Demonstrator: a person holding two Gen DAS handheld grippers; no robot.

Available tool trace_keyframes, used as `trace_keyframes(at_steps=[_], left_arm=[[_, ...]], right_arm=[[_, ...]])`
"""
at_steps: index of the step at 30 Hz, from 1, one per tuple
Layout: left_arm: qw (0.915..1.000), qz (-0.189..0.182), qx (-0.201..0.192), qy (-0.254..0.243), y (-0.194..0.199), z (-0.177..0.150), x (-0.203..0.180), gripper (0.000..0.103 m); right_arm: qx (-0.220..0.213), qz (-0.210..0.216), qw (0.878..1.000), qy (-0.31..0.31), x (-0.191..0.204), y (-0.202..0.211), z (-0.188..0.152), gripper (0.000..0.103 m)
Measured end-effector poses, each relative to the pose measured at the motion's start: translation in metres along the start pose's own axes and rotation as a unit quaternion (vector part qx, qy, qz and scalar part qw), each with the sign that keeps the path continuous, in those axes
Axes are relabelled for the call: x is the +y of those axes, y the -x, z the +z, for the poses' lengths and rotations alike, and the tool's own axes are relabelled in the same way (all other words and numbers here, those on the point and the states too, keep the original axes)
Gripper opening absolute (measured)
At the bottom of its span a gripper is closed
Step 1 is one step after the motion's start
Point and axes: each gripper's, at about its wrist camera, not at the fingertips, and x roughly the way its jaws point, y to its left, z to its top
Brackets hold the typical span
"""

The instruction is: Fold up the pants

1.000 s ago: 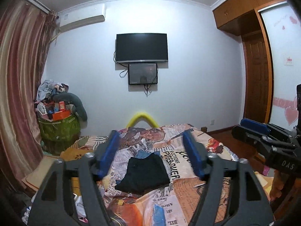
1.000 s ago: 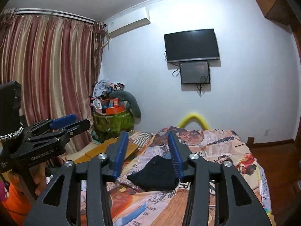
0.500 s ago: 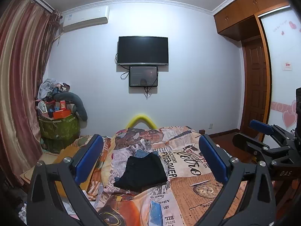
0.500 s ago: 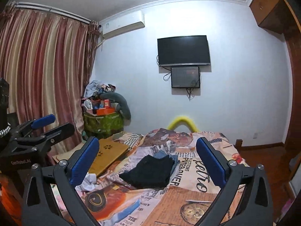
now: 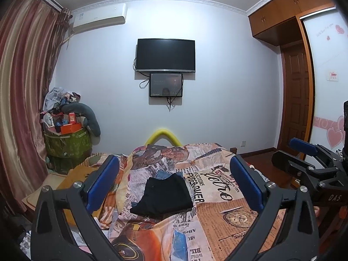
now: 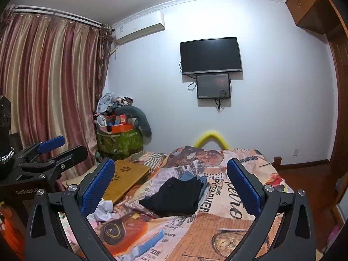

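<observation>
We hold the left claw and the right claw spread to their widest, released and touching nothing. The black pants lie folded on the bed, atop something blue, well ahead of both. A second ago both claws were narrower, the right about half closed.

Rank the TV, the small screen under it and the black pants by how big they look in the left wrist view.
1. TV
2. Black pants, though nearer the camera, so true size is unsure
3. Small screen
</observation>
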Motion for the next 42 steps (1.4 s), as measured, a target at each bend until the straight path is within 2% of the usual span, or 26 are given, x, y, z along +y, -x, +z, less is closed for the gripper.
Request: trace_keyframes(at_steps=[15, 42], left_arm=[[1.0, -0.001, 0.009, 0.003, -0.008, 0.0, 0.0, 0.103], [0.9995, -0.024, 0.019, -0.007, -0.01, -0.003, -0.003, 0.103]], right_arm=[[0.003, -0.004, 1.0, -0.018, -0.005, 0.004, -0.001, 0.102], [0.005, -0.006, 1.0, -0.024, -0.007, 0.006, 0.001, 0.102]])
